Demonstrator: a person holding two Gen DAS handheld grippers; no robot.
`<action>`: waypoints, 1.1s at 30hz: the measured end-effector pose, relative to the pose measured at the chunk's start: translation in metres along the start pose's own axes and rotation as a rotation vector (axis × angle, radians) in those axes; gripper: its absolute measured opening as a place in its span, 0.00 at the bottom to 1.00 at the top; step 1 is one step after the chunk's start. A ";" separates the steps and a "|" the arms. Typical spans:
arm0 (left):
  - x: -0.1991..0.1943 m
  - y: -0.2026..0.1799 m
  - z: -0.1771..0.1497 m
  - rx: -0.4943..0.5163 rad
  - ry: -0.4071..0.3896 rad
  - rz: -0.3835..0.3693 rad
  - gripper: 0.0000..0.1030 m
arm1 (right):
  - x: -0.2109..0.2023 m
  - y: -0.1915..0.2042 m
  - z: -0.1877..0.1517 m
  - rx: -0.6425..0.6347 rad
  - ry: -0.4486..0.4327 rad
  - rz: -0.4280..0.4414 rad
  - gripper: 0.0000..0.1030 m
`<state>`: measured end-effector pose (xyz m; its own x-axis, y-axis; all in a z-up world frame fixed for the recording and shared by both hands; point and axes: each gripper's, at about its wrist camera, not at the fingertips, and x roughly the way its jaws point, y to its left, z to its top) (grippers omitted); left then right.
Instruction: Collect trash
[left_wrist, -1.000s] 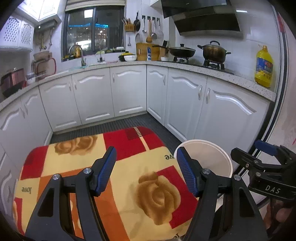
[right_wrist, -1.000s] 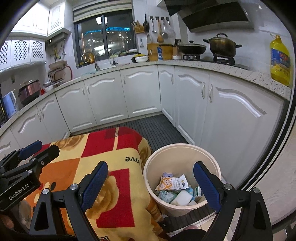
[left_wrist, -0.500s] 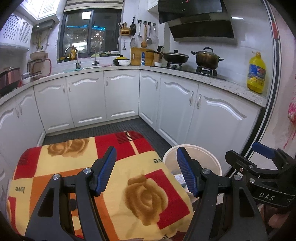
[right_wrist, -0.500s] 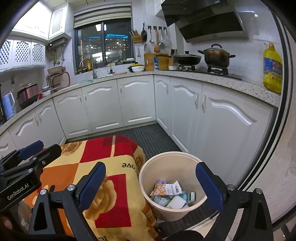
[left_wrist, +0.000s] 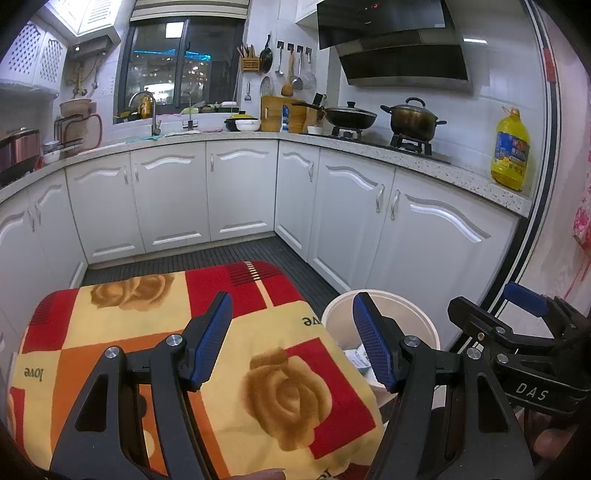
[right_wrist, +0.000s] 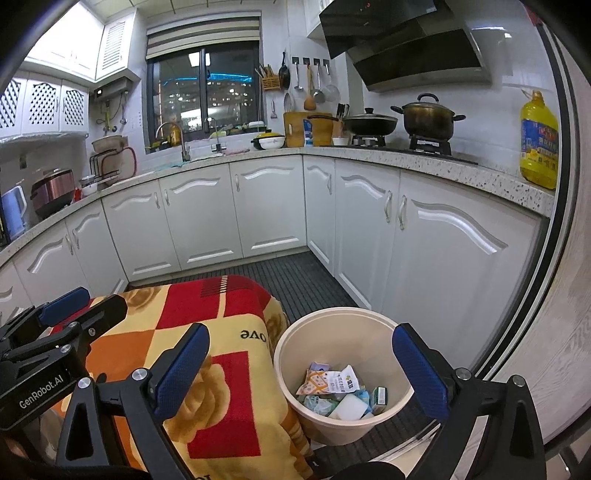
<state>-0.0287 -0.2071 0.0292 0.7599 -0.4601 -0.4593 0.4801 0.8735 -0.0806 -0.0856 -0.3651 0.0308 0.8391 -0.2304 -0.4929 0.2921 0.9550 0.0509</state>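
Note:
A cream waste bin (right_wrist: 373, 319) stands on the dark floor mat, to the right of a table draped in a red, orange and yellow rose-print cloth (right_wrist: 229, 354). Wrappers, small cartons and a white block of trash (right_wrist: 334, 386) lie at its bottom. My right gripper (right_wrist: 301, 330) hovers above the bin's near side, its jaws opening with nothing between them. My left gripper (left_wrist: 291, 299) hangs open and empty over the cloth (left_wrist: 177, 332). The bin's rim (left_wrist: 406, 310) shows just behind its right finger.
White cabinets (right_wrist: 266, 206) wrap around the back and right side under a speckled counter. On it are a pot (right_wrist: 428, 116), a wok and a yellow oil bottle (right_wrist: 537, 144). A dark ribbed mat (right_wrist: 295, 275) covers the floor between table and cabinets.
The right gripper's jaws have spread wider. Both views have tilted up a little, so more of the hood shows, and trash in the bin now shows in the left wrist view.

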 end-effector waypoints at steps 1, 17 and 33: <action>0.000 0.000 0.000 0.000 0.001 0.001 0.65 | 0.000 0.000 0.000 0.000 -0.001 -0.001 0.96; 0.003 0.001 -0.001 -0.001 0.000 0.005 0.65 | 0.005 -0.001 0.000 0.002 0.008 0.011 0.96; 0.009 0.000 -0.005 0.009 0.014 -0.009 0.65 | 0.007 0.000 -0.002 0.000 0.019 0.013 0.96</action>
<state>-0.0243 -0.2099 0.0206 0.7493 -0.4652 -0.4714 0.4906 0.8680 -0.0768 -0.0801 -0.3660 0.0257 0.8340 -0.2140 -0.5085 0.2810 0.9580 0.0577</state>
